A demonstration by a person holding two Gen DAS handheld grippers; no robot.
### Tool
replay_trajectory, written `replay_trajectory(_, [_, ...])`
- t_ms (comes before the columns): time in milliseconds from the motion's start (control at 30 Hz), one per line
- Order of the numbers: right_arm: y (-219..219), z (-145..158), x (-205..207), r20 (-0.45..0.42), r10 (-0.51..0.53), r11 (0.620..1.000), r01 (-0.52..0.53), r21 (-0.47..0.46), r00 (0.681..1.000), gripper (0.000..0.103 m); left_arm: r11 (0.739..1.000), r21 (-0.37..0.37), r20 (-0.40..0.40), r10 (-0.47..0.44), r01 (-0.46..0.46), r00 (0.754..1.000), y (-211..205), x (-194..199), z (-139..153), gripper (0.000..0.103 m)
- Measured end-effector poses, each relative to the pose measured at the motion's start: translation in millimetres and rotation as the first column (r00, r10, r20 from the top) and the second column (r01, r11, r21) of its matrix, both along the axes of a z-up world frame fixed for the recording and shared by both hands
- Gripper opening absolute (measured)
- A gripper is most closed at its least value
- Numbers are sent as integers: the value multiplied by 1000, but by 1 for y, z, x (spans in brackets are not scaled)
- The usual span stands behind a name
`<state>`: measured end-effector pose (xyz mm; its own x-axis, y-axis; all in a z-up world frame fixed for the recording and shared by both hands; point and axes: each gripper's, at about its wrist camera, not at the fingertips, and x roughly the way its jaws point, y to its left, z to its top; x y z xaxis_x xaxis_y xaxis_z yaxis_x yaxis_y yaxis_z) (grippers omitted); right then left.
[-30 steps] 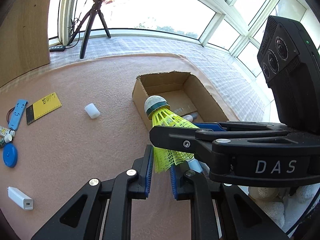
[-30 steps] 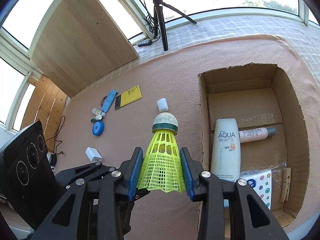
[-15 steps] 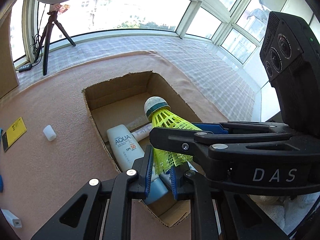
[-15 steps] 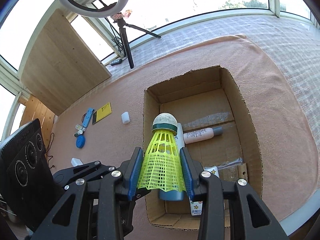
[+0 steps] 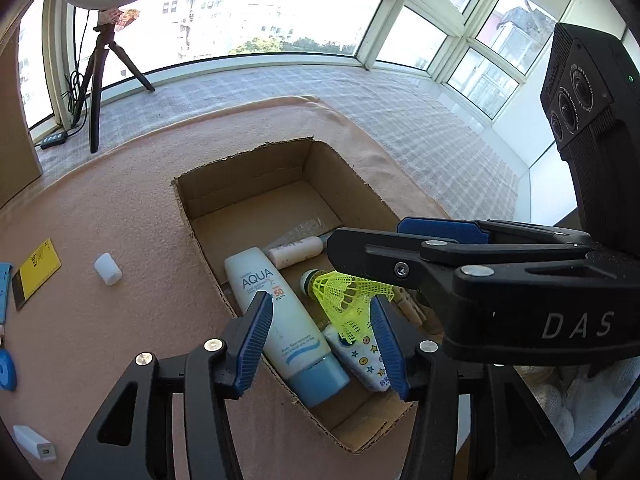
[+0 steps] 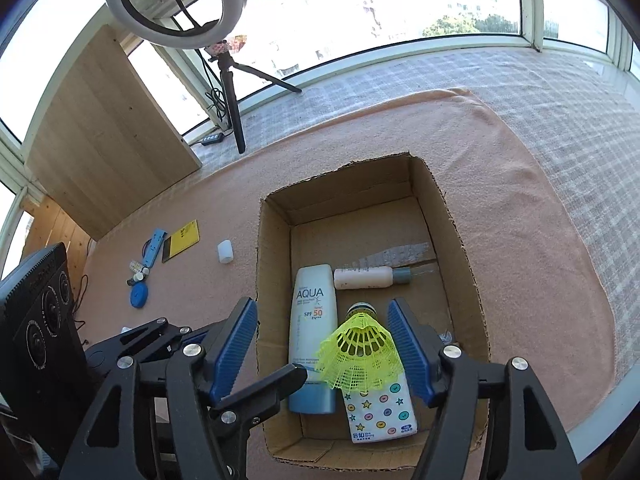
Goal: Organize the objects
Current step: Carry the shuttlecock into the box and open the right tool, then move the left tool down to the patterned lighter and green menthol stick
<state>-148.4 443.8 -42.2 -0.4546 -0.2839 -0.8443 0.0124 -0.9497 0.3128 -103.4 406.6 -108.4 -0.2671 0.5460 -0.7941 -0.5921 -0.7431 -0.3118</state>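
Peach cloth [image 6: 500, 208] is spread beneath an open cardboard box [image 6: 272, 264]. Within it are listed an AQUA sunscreen tube [image 6: 312, 320], a small bottle [image 6: 368, 278], a patterned packet [image 6: 380, 412] and a yellow shuttlecock [image 6: 360, 352], lying released between the opening left gripper [image 5: 320, 340] and opening right gripper [image 6: 322, 350], touched by neither.

Looking steeply down from close above, along each gripper's fingers [image 5: 256, 344], into the same cardboard box [image 5: 244, 184] on the worktop [image 6: 520, 216], left view angled across from beside the right.
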Motion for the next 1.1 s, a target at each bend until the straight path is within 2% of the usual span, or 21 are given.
replay_trajectory(200, [-8, 1, 0, -11, -2, 1000, 2, 5, 1000, 65, 998, -5, 1, 64, -64, 998, -43, -10, 4, 55])
replay_trajectory(433, [-35, 3, 3, -14, 28, 999, -28, -18, 1000, 65, 986, -22, 10, 165, -164, 986, -119, -24, 3, 55])
replay_trajectory(767, [-96, -2, 16, 4, 122, 992, -121, -34, 993, 64, 937, -87, 17, 340, -337, 940, -243, -58, -5, 54])
replay_trajectory(867, [-113, -3, 20, 6, 142, 989, -142, -30, 990, 64, 923, -117, 5, 368, -365, 930, -273, -73, -9, 54])
replay_trajectory(1100, [-134, -1, 31, 0, 158, 987, -158, -14, 987, 64, 893, -155, 51, 434, -422, 899, -325, -122, -25, 54])
